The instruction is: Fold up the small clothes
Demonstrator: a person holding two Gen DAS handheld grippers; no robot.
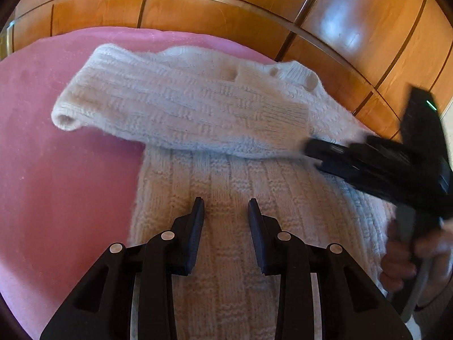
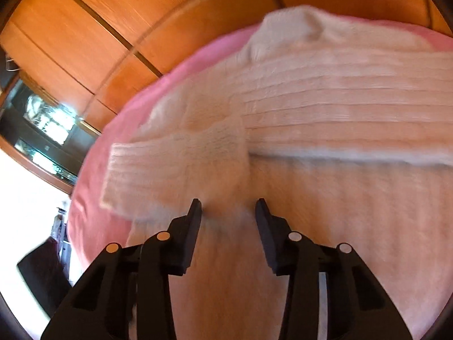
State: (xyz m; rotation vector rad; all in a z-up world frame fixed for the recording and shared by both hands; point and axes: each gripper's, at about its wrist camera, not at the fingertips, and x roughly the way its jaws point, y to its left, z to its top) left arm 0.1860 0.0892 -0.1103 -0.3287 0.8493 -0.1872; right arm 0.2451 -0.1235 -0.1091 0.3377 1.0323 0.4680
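left black two-finger gripper (image 1: 226, 208) hangs spread over the cream ribbed knit sweater (image 1: 226, 226), which lies flat on a pink blanket (image 1: 56, 170), one sleeve (image 1: 175, 107) folded across the chest. right black gripper (image 2: 228, 208) is spread too, nothing pinched, low over the cuff (image 2: 158, 170). orange wooden wardrobe (image 1: 226, 11) behind.

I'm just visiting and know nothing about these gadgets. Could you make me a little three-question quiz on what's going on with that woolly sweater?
1. True or false: one sleeve lies folded across the cream sweater.
2. What colour is the bedspread beneath it? A green, B pink, C blue.
3. Fill in: the left gripper has its jaws ____ above the knit.

Key: 1 true. 2 B. 3 open; the right gripper is open too, near the other sleeve.
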